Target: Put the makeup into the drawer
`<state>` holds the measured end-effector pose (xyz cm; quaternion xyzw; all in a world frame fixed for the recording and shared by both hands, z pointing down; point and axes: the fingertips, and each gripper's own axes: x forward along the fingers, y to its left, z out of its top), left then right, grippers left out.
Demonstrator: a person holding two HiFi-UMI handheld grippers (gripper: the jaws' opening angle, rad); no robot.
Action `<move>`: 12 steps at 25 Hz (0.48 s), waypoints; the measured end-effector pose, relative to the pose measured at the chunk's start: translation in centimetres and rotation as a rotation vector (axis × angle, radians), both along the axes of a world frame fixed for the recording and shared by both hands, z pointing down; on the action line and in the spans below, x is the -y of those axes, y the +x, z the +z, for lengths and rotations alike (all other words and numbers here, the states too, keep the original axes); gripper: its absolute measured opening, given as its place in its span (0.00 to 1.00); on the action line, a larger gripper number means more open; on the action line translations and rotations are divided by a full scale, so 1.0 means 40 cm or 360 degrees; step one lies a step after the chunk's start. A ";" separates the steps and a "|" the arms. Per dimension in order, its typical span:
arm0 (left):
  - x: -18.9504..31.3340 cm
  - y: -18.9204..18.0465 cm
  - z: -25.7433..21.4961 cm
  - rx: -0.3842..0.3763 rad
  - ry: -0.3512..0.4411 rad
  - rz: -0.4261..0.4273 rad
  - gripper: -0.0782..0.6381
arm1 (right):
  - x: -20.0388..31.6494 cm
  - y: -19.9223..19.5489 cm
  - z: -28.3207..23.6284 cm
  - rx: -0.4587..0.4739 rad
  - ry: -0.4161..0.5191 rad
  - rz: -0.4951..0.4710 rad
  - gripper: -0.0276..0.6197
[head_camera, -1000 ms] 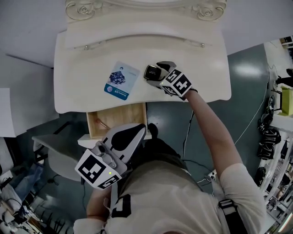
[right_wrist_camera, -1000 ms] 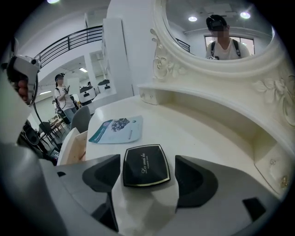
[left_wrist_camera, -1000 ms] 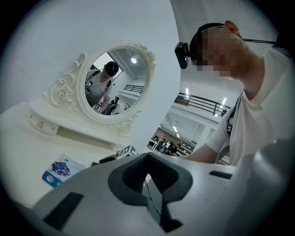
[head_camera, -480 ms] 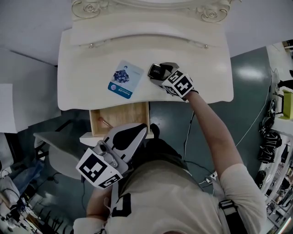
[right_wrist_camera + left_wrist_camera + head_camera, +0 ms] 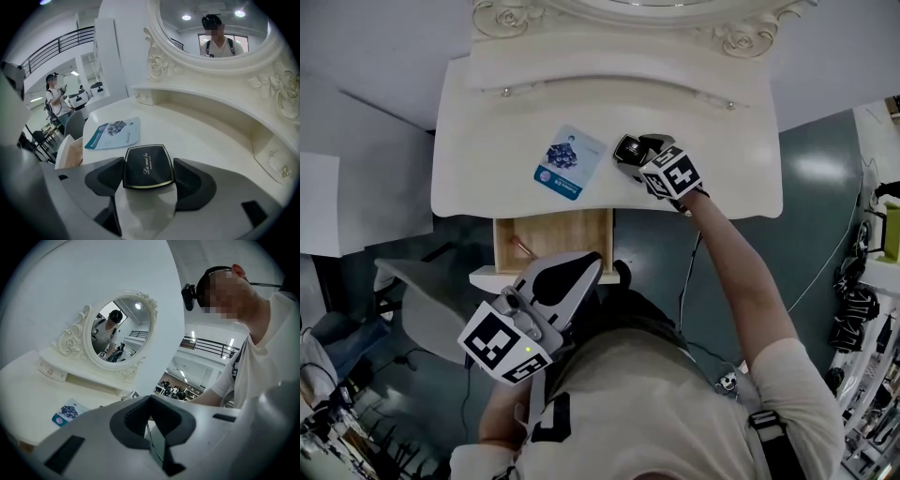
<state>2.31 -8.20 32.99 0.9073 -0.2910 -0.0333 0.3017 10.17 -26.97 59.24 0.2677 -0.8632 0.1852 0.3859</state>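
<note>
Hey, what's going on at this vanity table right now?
A person is working at a white vanity table with a gripper in each hand. The right gripper has its jaws closed on a black compact at the tabletop, with a blue and white packet lying nearby. The left gripper is shut and empty, held close to the person's body near the open wooden drawer. The compact is not yet in the drawer.

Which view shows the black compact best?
Right gripper view: the black compact sits centred, lid print visible, gripped at both sides by the right gripper. Head view shows it small, partly behind the gripper. Left gripper view doesn't show it.
</note>
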 end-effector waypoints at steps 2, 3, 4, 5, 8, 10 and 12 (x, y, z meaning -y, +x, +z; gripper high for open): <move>-0.002 -0.001 -0.005 -0.0002 0.0010 -0.0014 0.19 | -0.004 0.000 -0.015 -0.0011 0.0024 -0.0002 0.56; -0.003 0.000 -0.009 -0.0005 0.0015 -0.0020 0.19 | -0.007 0.002 -0.024 -0.0008 0.0034 0.0000 0.56; -0.006 0.002 -0.013 -0.0009 0.0021 -0.0024 0.19 | -0.011 0.004 -0.034 -0.0002 0.0041 0.0006 0.56; -0.008 0.004 -0.016 -0.0012 0.0026 -0.0028 0.19 | -0.016 0.008 -0.044 0.0004 0.0046 0.0014 0.56; -0.017 0.010 -0.026 -0.0010 0.0037 -0.0041 0.19 | -0.030 0.024 -0.065 0.0013 0.0067 0.0037 0.56; -0.022 0.014 -0.035 -0.0009 0.0044 -0.0056 0.19 | -0.038 0.036 -0.083 0.0018 0.0095 0.0040 0.56; -0.029 0.016 -0.046 -0.0009 0.0057 -0.0074 0.19 | -0.048 0.044 -0.106 0.0033 0.0123 0.0035 0.56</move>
